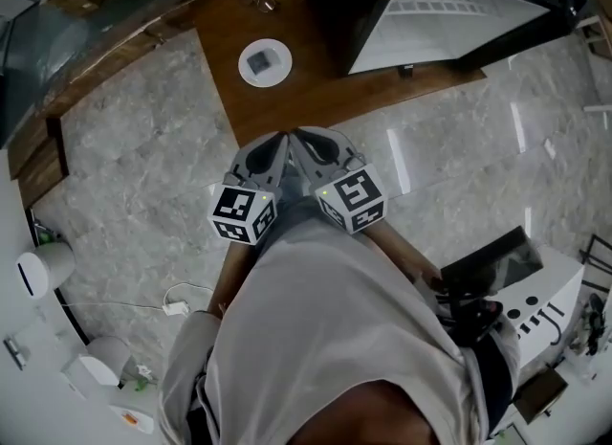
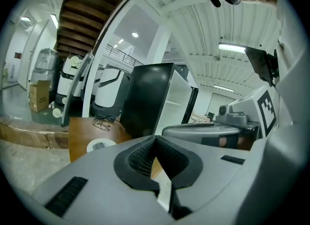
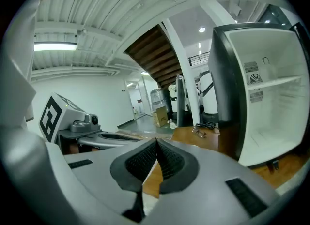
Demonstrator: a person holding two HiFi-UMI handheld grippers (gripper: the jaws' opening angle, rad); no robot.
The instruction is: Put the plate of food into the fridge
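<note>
The left gripper [image 2: 155, 142] and right gripper [image 3: 156, 144] are side by side, each with its jaws closed together on nothing. The round white plate of food [image 1: 265, 61] rests on the brown wooden desk [image 1: 287, 103], near the open black fridge [image 1: 449, 12].

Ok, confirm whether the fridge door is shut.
No, the fridge stands open, and its white inside shows plainly in the right gripper view.

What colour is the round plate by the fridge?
The plate is white with a grey middle. The head view shows it best.
</note>
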